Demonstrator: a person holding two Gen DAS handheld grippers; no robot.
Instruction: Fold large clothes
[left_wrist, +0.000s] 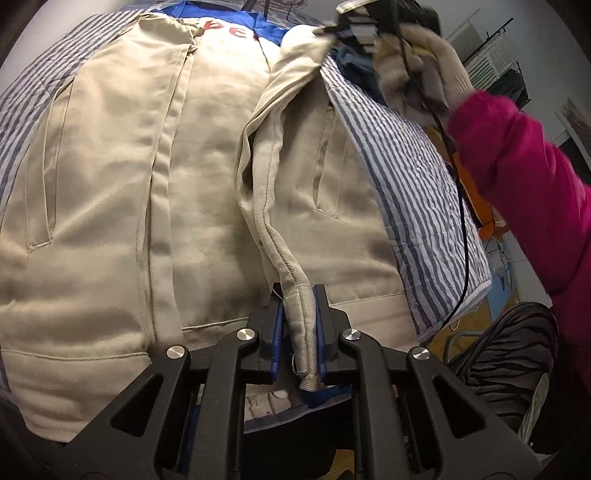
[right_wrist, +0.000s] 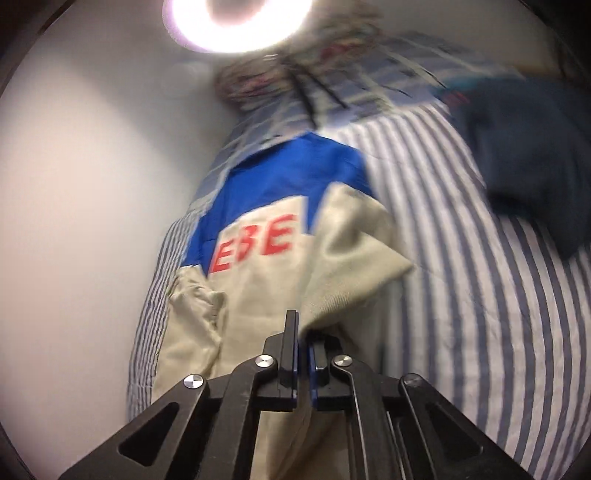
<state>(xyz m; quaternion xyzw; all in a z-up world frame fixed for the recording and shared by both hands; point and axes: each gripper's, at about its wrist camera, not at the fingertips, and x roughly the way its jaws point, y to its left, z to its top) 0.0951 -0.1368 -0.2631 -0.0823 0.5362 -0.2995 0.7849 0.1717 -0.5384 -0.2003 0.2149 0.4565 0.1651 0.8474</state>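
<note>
Garment: a large beige cotton work jacket (left_wrist: 207, 177) with a blue yoke and red lettering is lying spread out, front open, on a blue-and-white striped quilted bedspread (left_wrist: 406, 177).
Left gripper: the black two-finger left gripper (left_wrist: 300, 325) is clamping the bottom corner of the jacket's front edge, at the hem end of the jacket, nearest this camera.
Right gripper: the black two-finger right gripper (right_wrist: 303, 354) is pinching the same front panel near the jacket's collar end; a gloved hand (left_wrist: 417, 70) in a pink sleeve is holding it.
Panel: the front edge is being lifted off the jacket's body, stretching between the two grippers.
Done: the jacket is looking laid out flat, with its other front panel lying open.
Left to do: judging from this, folding is only beginning; the lifted panel, sleeves and lengthwise folds are all waiting.
Nearby: a dark blue cloth (right_wrist: 532, 177) is lying on the bedspread beside the jacket's collar end.
</note>
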